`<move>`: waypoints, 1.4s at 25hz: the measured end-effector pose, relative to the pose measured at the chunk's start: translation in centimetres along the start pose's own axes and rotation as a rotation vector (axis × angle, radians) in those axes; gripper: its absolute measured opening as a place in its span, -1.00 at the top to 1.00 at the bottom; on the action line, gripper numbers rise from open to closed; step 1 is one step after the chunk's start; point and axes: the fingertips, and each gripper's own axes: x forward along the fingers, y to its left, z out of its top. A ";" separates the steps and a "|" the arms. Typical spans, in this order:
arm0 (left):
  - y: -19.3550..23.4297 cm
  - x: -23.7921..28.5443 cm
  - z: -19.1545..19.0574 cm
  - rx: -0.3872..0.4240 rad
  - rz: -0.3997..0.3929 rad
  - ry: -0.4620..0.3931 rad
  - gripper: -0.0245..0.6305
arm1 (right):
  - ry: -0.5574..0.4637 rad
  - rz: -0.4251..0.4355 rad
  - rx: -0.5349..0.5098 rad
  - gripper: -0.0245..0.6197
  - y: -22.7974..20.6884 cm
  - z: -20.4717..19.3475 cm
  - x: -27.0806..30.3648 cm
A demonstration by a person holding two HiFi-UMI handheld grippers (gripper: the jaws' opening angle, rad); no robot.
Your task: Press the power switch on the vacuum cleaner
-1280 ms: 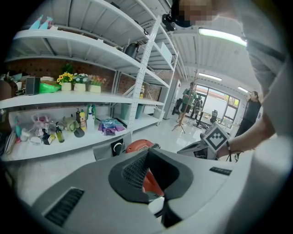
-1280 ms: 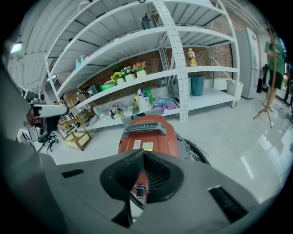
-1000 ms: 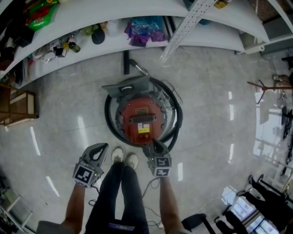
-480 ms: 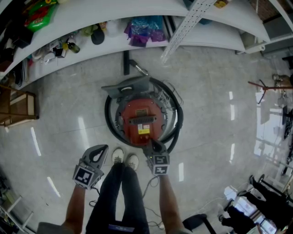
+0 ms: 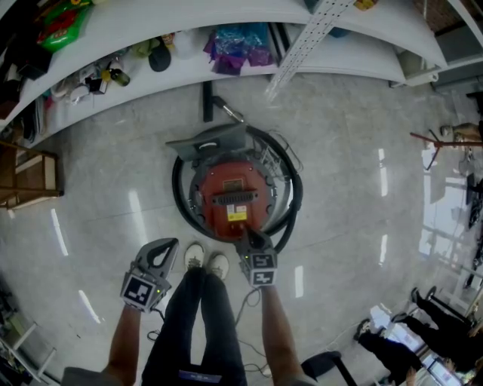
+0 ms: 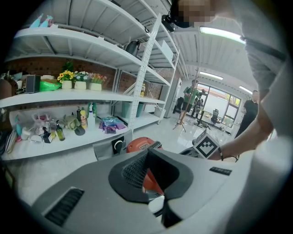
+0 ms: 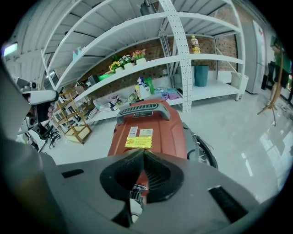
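The vacuum cleaner (image 5: pixel 230 197) is sitting on the floor (image 5: pixel 362 151) directly in front of the person's shoes (image 5: pixel 205 261), with its black hose (image 5: pixel 296 190) coiling around the red body. The right hand-held gripper (image 5: pixel 251 240) is hovering with its jaws together at the near right edge of the body, pointing along the top toward the carry handle (image 7: pixel 144 109). The left hand-held gripper (image 5: pixel 166 245) is hanging to the near left, well apart from the machine, jaws also together and holding nothing. The power switch is not identifiable in any view, so the closed tip is likely risking a press on the wrong part, or a glancing slide off the rounded casing. The floor is glossy pale tile and is reflecting ceiling lights. White shelving (image 5: pixel 226 22) carrying bottles and bags is running along the far side.
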 end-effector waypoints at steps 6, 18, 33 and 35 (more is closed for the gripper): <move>0.4 0.0 0.1 -0.002 0.003 -0.006 0.90 | 0.007 0.001 -0.005 0.91 0.0 0.0 0.0; 0.5 0.2 -0.1 -0.027 0.009 -0.008 0.90 | 0.004 0.002 -0.001 0.91 -0.2 0.3 0.3; 0.5 0.0 -0.6 -0.024 0.013 -0.007 0.90 | 0.023 -0.021 -0.021 0.90 -0.4 -0.4 0.7; 0.5 0.0 -0.6 -0.025 0.013 -0.009 0.90 | 0.013 -0.016 -0.021 0.90 -0.2 -0.1 0.6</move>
